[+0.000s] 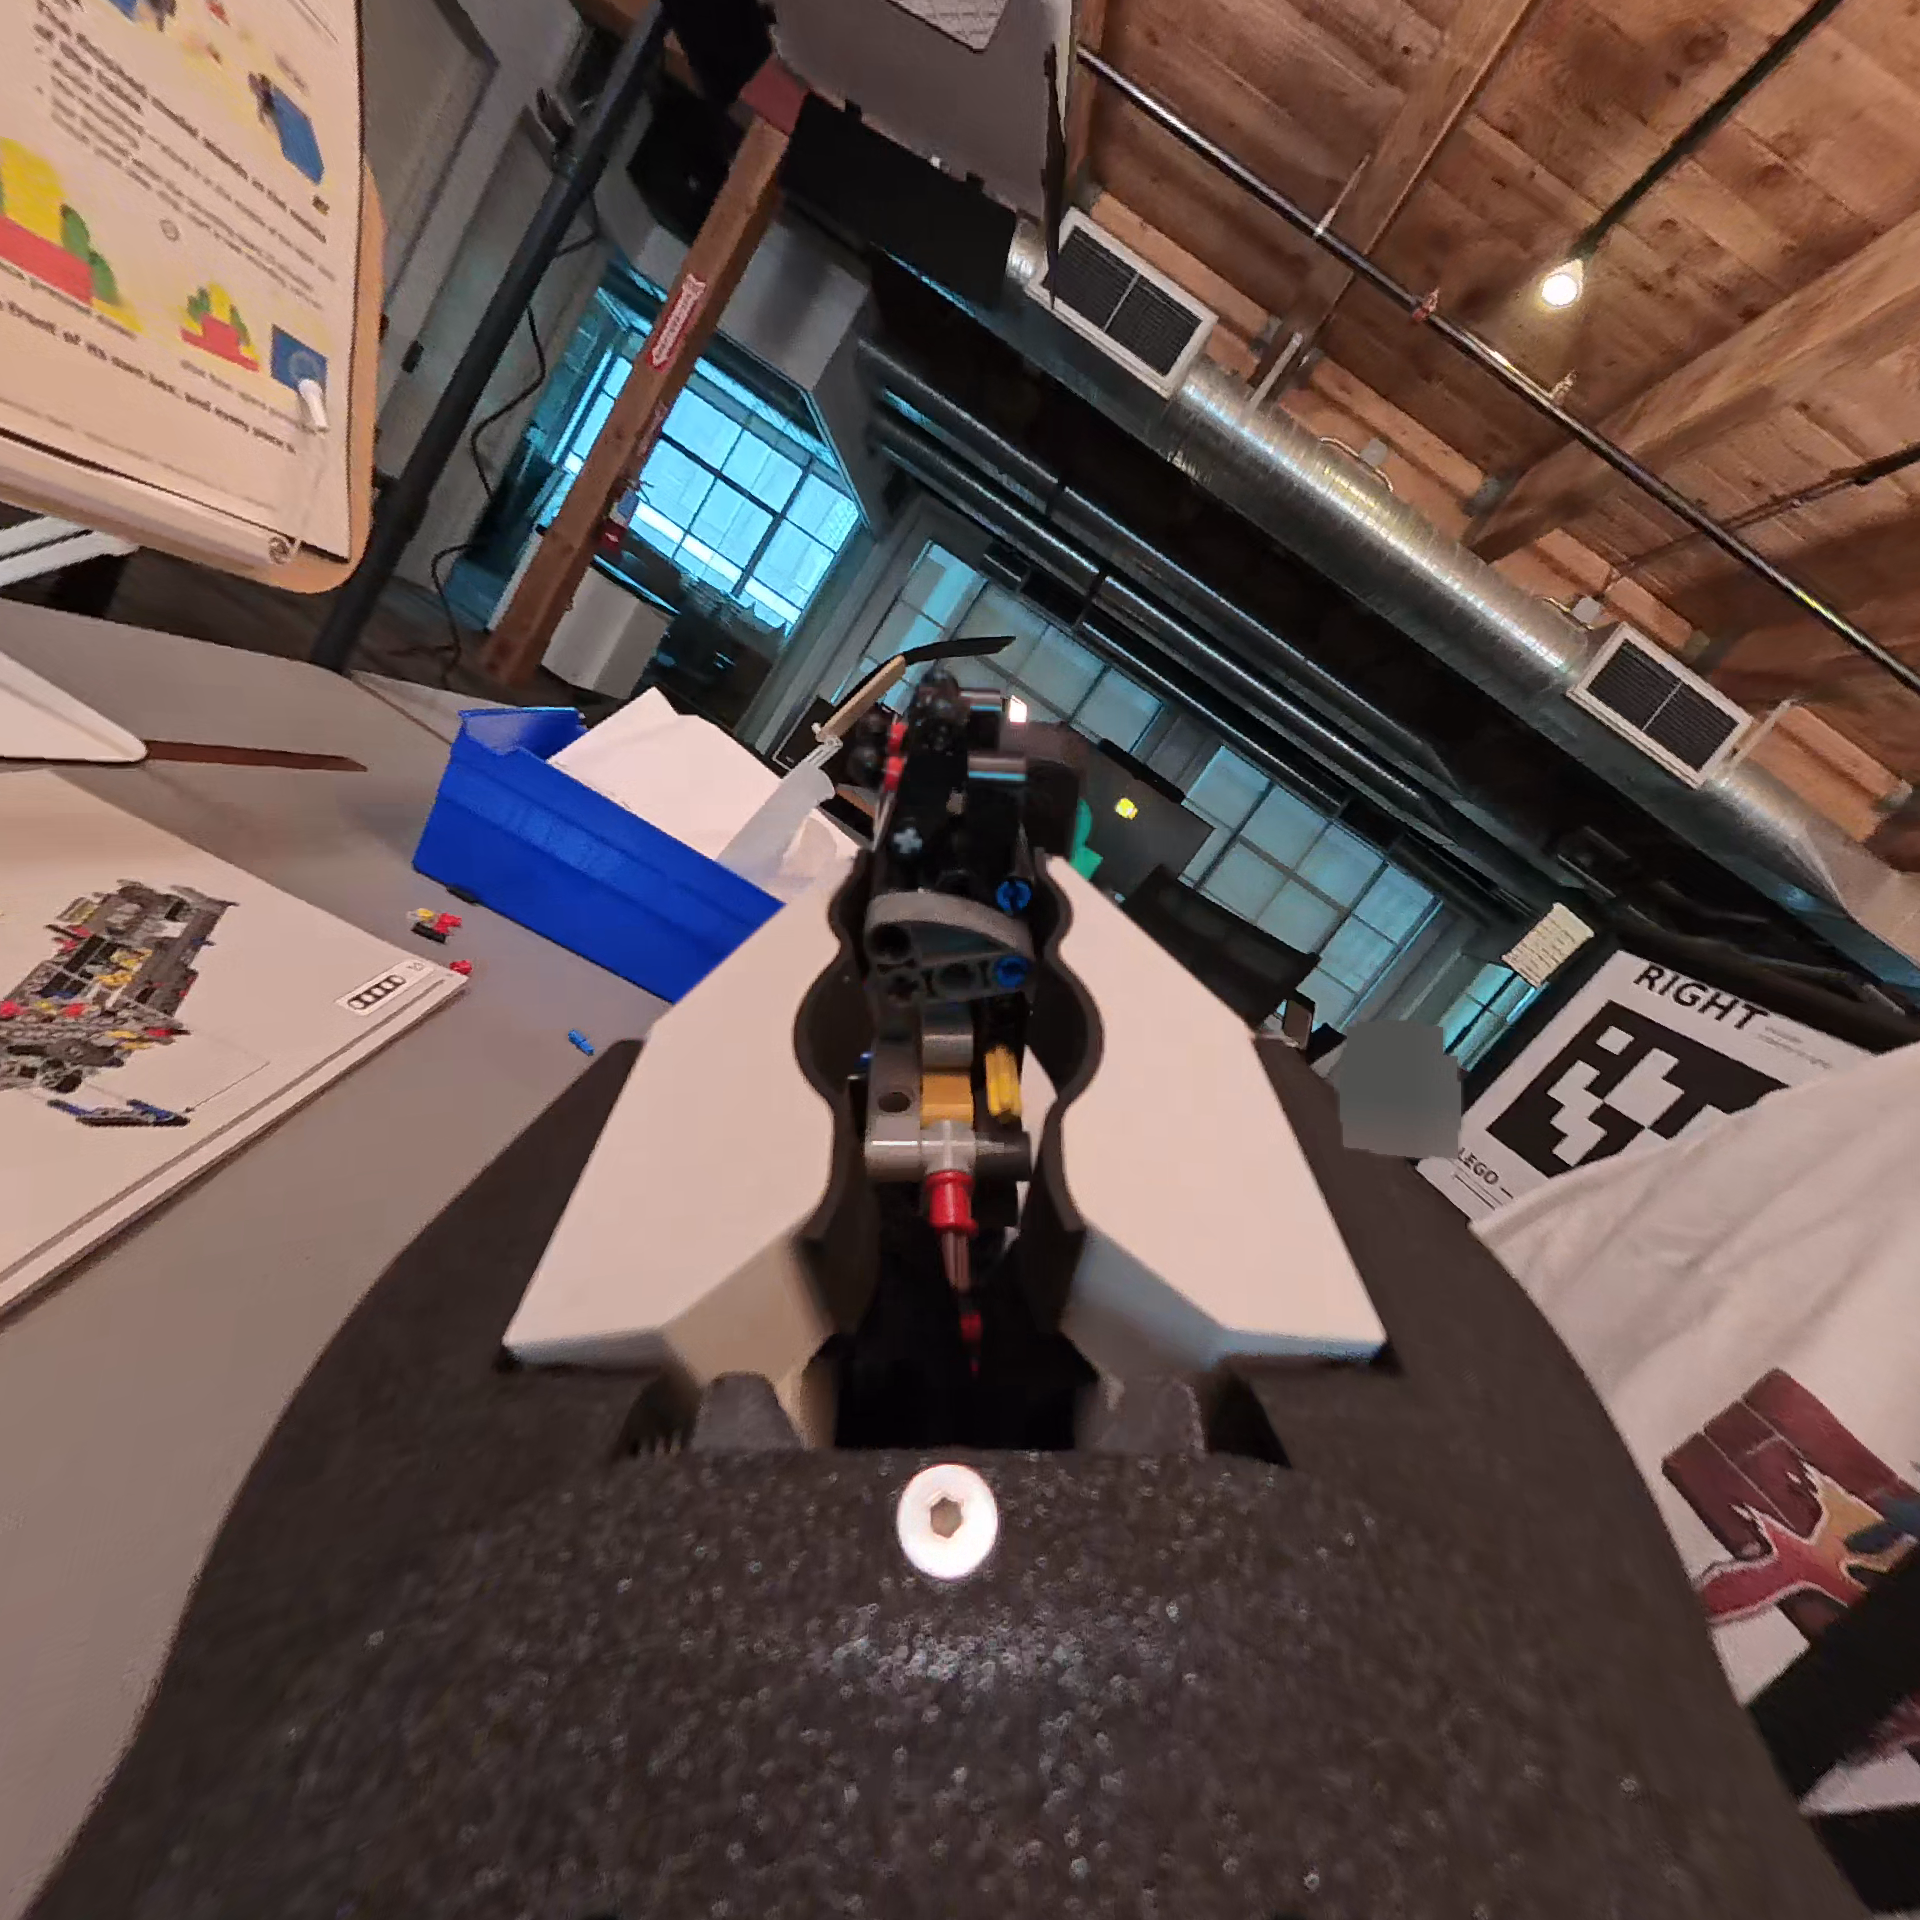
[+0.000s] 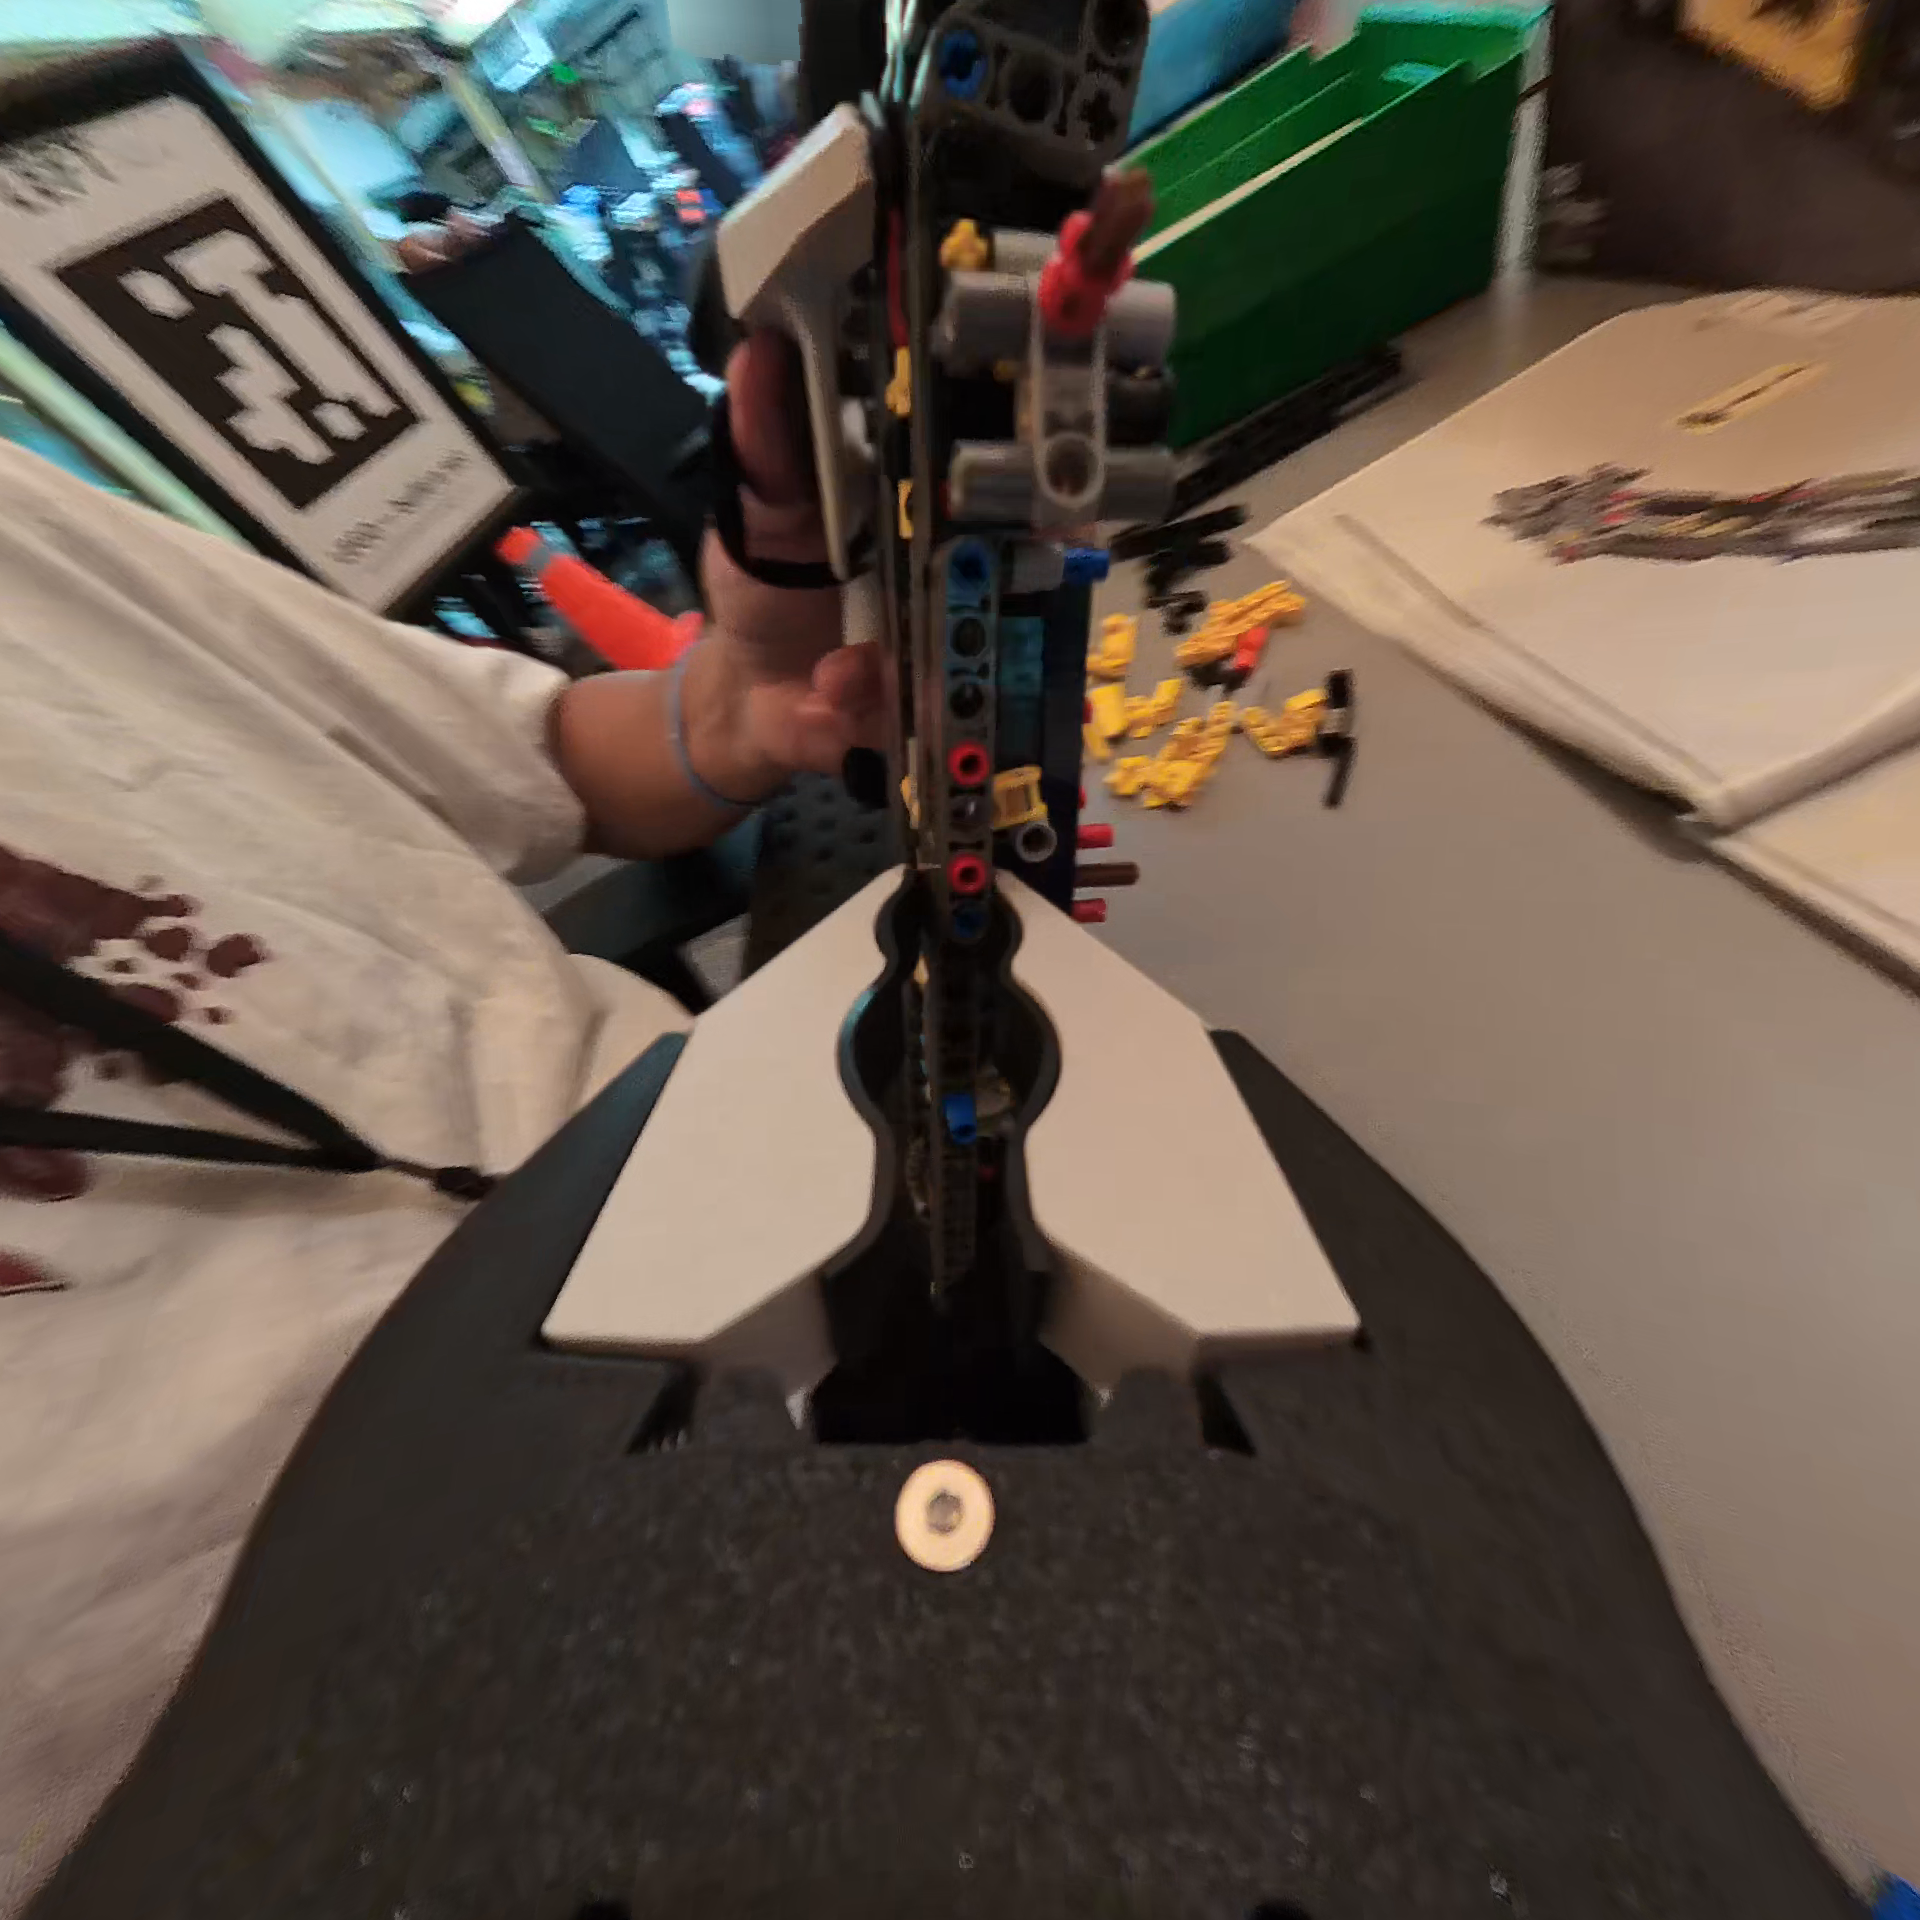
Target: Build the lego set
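Both tongs are clamped on the same lego model, held in the air above the desk [image 2: 1403,1039]. The left tongs [image 1: 951,904] grip one end of the lego model [image 1: 951,935], the right tongs [image 2: 951,904] the other. Loose yellow pieces [image 2: 1195,717] lie near an open instruction book [image 2: 1662,644].

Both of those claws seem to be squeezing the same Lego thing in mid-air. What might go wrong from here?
1. The lego assembly is long and thin, clamped by the right gripper and left gripper at separate spots; twisting either could pop it apart.
2. The red pin sticks out and might snag or drop.
3. Anything dropped could scatter the loose yellow pieces below.
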### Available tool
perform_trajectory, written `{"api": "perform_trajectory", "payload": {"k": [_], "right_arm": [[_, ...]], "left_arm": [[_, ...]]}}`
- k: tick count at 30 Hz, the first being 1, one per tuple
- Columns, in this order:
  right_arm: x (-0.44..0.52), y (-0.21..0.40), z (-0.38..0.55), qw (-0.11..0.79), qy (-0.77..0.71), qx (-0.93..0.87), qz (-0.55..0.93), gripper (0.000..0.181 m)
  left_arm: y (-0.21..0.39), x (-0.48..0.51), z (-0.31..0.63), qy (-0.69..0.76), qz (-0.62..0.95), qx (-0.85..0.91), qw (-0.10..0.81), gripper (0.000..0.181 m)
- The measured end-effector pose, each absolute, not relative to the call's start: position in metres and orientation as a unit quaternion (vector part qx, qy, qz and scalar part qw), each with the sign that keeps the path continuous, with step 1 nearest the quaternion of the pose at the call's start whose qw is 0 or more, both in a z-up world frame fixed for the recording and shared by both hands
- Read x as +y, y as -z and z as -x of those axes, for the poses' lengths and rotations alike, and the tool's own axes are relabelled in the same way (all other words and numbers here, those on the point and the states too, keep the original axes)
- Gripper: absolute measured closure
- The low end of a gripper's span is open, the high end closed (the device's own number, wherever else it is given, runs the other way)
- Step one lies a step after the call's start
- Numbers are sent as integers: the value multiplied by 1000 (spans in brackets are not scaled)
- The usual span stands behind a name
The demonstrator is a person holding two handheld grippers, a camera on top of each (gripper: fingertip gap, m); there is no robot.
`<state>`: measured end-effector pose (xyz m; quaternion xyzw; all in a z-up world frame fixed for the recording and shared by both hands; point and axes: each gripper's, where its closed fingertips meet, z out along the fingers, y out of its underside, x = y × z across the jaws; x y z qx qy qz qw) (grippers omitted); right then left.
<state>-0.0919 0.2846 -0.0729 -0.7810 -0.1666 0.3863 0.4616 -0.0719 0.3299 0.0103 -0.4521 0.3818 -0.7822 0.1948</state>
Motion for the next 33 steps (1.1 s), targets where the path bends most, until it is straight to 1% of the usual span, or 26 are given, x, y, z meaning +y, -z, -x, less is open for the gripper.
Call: {"api": "perform_trajectory", "payload": {"k": [4, 7, 11, 13, 16, 18, 21, 22, 24, 26, 30, 32, 33], "right_arm": [[282, 82, 86, 390, -450, -205, 776, 174], [282, 93, 72, 298, -498, -237, 779, 175], [290, 105, 59, 165, -571, -254, 763, 174], [296, 114, 59, 112, -585, -276, 754, 174], [301, 125, 58, 31, -585, -313, 748, 174], [306, 126, 57, -15, -587, -332, 739, 174], [311, 117, 56, -76, -608, -348, 709, 175], [312, 116, 54, -97, -607, -353, 705, 175], [308, 123, 46, -145, -586, -374, 704, 174], [308, 125, 42, -169, -579, -392, 694, 174], [315, 121, 41, -196, -590, -402, 672, 175], [316, 124, 40, -215, -585, -411, 665, 174], [317, 127, 39, -225, -581, -414, 664, 174]], "left_arm": [[11, 336, 74, 742, 476, 427, 200, 155], [33, 347, 82, 704, 494, 462, 218, 147], [73, 360, 94, 623, 525, 531, 236, 140], [91, 363, 103, 572, 530, 572, 256, 132], [107, 361, 119, 511, 508, 634, 280, 124], [118, 365, 127, 462, 499, 670, 298, 126], [129, 373, 135, 407, 487, 709, 307, 120], [131, 378, 136, 383, 485, 720, 315, 113], [129, 391, 136, 343, 481, 732, 339, 111], [125, 395, 136, 331, 474, 742, 340, 106], [129, 376, 129, 341, 430, 778, 307, 104], [137, 379, 122, 314, 423, 789, 315, 109], [139, 378, 119, 312, 420, 791, 317, 118]]}}
